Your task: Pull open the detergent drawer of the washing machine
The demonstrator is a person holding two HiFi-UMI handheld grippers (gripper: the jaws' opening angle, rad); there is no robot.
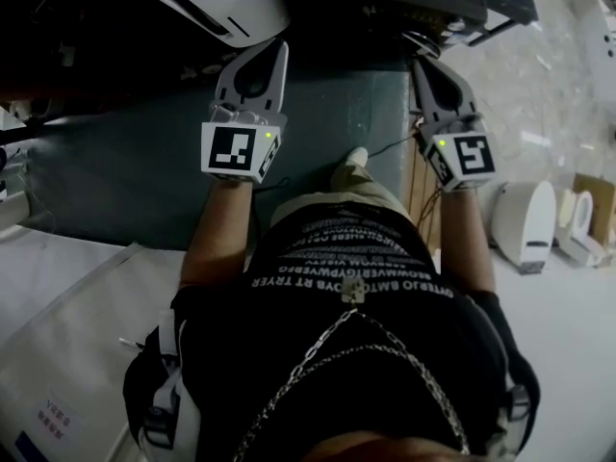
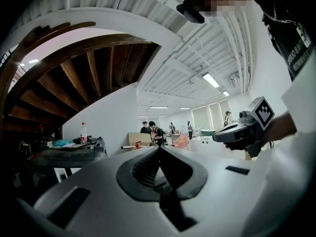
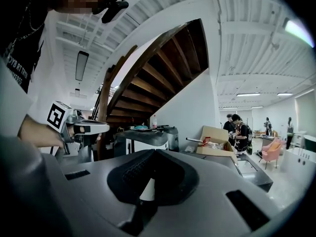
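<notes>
Head view: person (image 1: 356,354) in a black printed shirt w/ a neck chain fills the lower half, standing at the edge of a dark teal floor patch (image 1: 125,181). Pale stone floor lies to the right.

Right gripper view: wooden staircase (image 3: 163,68) curves overhead, dark underside showing, white wall beside it. Under the stairs stands a white box w/ a dark grey lid (image 3: 145,138), ahead of both tongs and well apart from them. That looks like the washing machine. Its detergent drawer can't be made out in any view: too small and dark.

A dark bench (image 3: 249,171) sits right of the box and carries an open cardboard carton (image 3: 217,139). Other people stand in the bright room behind it.

Left tongs (image 1: 277,46) and right tongs (image 1: 421,63) are both held out in front of the chest, roughly level, side by side but apart, each w/ its marker cube near the wrist. Both sets of jaws are pressed tip to tip w/ nothing gripped between them.

A bottle (image 3: 154,121) w/ a red label stands upright on the grey lid, next to a teal lump, too small to name.
</notes>
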